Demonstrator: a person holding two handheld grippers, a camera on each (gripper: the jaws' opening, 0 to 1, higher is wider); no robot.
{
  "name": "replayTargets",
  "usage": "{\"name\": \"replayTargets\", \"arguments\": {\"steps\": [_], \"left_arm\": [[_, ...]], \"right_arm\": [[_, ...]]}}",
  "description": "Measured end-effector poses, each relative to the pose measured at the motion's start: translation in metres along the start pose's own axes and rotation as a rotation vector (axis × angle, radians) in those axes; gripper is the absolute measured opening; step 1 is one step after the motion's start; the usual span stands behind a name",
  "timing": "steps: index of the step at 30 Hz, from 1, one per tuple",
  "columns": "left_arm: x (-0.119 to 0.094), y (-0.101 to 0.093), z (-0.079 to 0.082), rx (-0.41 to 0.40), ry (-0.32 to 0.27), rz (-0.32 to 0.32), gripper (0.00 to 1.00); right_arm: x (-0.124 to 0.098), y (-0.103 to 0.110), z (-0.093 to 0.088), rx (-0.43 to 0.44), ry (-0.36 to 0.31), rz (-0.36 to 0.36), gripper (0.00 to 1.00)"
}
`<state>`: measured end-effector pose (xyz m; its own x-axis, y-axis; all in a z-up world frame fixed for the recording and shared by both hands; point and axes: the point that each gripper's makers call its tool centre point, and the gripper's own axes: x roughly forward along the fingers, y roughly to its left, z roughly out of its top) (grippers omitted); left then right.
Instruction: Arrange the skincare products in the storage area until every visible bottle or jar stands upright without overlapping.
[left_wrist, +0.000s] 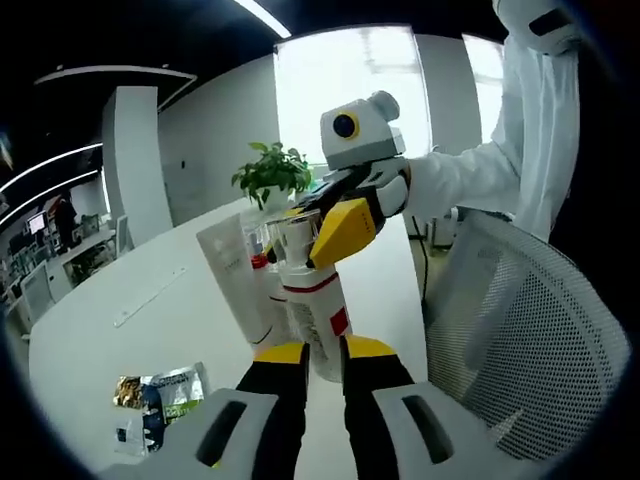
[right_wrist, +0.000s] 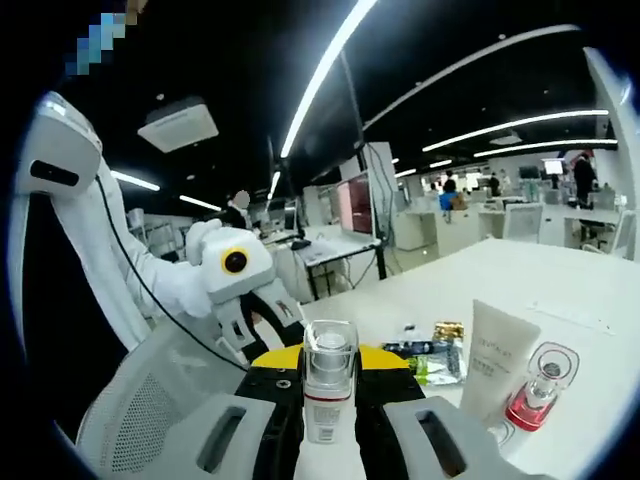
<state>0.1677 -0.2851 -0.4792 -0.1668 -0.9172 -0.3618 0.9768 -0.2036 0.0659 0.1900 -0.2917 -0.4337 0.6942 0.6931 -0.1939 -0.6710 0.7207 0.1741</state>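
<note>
Both grippers grasp one clear-capped bottle (left_wrist: 312, 300) above the white worktop (left_wrist: 120, 300): left gripper (left_wrist: 322, 350) at its base, right gripper (right_wrist: 330, 375) at its cap. Next, probably, standing it upright beside the tube (right_wrist: 497, 362) and red bottle (right_wrist: 537, 392).

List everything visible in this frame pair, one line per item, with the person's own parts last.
White pump bottle with red band and clear cap: one, white and red, held between both grippers above the table.
White squeeze tube: one, white, standing on the table beside the pink bottle.
Clear-capped pink bottle: one, pink, on the table right of the tube.
Foil sachets: a small pile, green, gold and blue, flat on the table.
White table: one, white, under everything.
Potted plant: one, green, at the table's far end.
Grey mesh chair: one, beside the table.
Left gripper: black and yellow, shut on the bottle's base.
Right gripper: black and yellow, shut on the bottle's cap end.
</note>
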Motion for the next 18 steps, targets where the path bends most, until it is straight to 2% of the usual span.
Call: {"name": "replayTargets", "arguments": {"steps": [6, 11, 13, 18], "left_arm": [[0.003, -0.007, 0.001, 0.002, -0.006, -0.053, 0.16], [0.006, -0.015, 0.002, -0.004, -0.015, -0.109, 0.18], [0.008, -0.019, 0.003, -0.004, -0.021, -0.128, 0.18], [0.011, -0.023, -0.001, 0.000, -0.005, -0.154, 0.17]], "right_arm": [[0.000, 0.012, 0.000, -0.024, -0.004, 0.071, 0.09], [0.000, 0.024, 0.003, -0.059, -0.015, 0.138, 0.09], [-0.001, 0.030, 0.002, -0.107, -0.006, 0.178, 0.09], [-0.001, 0.033, -0.004, -0.141, 0.035, 0.207, 0.09]]}}
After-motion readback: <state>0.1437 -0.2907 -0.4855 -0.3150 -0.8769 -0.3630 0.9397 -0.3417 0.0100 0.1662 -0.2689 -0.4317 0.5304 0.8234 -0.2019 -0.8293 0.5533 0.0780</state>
